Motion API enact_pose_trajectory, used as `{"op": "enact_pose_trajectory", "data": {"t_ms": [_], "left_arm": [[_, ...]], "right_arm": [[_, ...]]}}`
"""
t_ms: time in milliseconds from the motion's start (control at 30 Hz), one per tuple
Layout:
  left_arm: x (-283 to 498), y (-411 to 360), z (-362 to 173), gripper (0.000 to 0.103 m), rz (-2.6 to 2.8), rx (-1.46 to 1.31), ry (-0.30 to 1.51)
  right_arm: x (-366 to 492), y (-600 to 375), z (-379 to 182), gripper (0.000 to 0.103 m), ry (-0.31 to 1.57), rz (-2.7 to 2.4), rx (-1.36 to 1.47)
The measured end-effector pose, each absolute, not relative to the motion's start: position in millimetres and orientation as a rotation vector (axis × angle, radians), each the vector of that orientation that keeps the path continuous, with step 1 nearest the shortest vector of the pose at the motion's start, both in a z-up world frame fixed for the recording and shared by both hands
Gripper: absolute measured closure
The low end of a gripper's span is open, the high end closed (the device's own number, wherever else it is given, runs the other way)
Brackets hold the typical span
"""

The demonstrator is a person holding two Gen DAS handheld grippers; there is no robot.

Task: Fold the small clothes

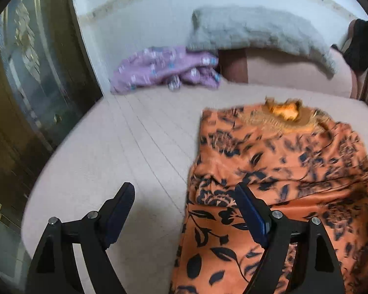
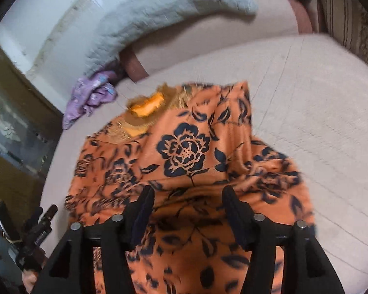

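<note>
Lying rumpled on the pale bed cover (image 1: 135, 132), the orange floral garment (image 1: 294, 161) fills the 3 to 6 o'clock area. Left gripper (image 1: 184, 196) is spread wide at its edge, empty. Right gripper (image 2: 187, 201) gapes above the cloth, empty. A purple garment (image 1: 164, 68) sits at 11 o'clock.

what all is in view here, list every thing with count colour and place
orange garment: 1, orange with black flowers, spread on the bed near both grippers
purple garment: 1, lilac, crumpled at the far side of the bed
blanket: 1, grey and fluffy, at the head of the bed
bed: 1, pale pink cover
left gripper: 1, black, open, at the orange garment's edge
right gripper: 1, black, open above the orange garment
</note>
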State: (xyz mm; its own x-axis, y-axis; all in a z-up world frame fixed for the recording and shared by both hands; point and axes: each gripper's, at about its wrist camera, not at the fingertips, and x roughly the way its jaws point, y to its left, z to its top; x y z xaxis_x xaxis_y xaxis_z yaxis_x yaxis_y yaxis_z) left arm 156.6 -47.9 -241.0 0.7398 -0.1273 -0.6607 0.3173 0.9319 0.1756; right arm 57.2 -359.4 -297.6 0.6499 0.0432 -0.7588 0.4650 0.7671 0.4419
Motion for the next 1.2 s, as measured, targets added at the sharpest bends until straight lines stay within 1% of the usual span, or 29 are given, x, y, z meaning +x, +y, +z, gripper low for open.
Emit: {"op": "enact_pose_trajectory", "data": {"t_ms": [200, 433, 733, 1200], "left_arm": [[112, -39, -180, 0.018, -0.256, 0.265, 0.579], [73, -27, -138, 0.013, -0.239, 0.265, 0.505], [53, -17, -131, 0.012, -0.219, 0.269, 0.497], [46, -11, -129, 0.012, -0.206, 0.277, 0.501]], "right_arm": [[-5, -343, -249, 0.038, 0.752, -0.236, 0.631], [-49, -319, -206, 0.038, 0.67, -0.192, 0.603], [-68, -299, -179, 0.036, 0.617, -0.137, 0.564], [-76, -294, -184, 0.034, 0.608, -0.122, 0.558]]}}
